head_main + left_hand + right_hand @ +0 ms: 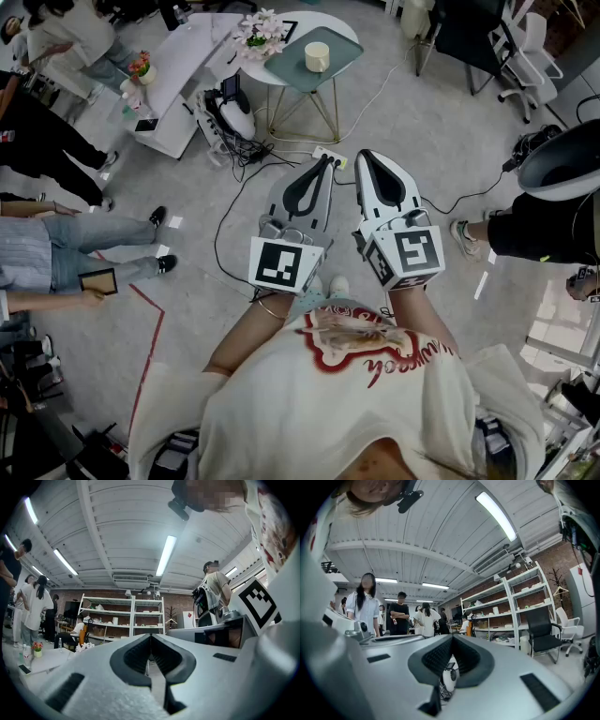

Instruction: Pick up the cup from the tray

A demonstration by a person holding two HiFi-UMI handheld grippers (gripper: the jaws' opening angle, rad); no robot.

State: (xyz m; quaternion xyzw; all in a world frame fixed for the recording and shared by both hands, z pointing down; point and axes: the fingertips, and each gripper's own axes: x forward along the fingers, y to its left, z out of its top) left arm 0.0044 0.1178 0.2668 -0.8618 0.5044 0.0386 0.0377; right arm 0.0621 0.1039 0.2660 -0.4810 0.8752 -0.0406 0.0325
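Ahead, the cup (317,56) on the tray (286,67) sits well beyond the left gripper (323,161) and right gripper (362,155), fingers closed and empty, the left better aligned.

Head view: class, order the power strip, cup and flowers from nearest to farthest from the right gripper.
1. Power strip, on the floor by the right gripper tip.
2. Cup, on the tray.
3. Flowers, left beyond the cup.

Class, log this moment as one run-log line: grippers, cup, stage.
left gripper: shut, empty | right gripper: shut, empty | cup: on tray, untouched | stage: pick not begun
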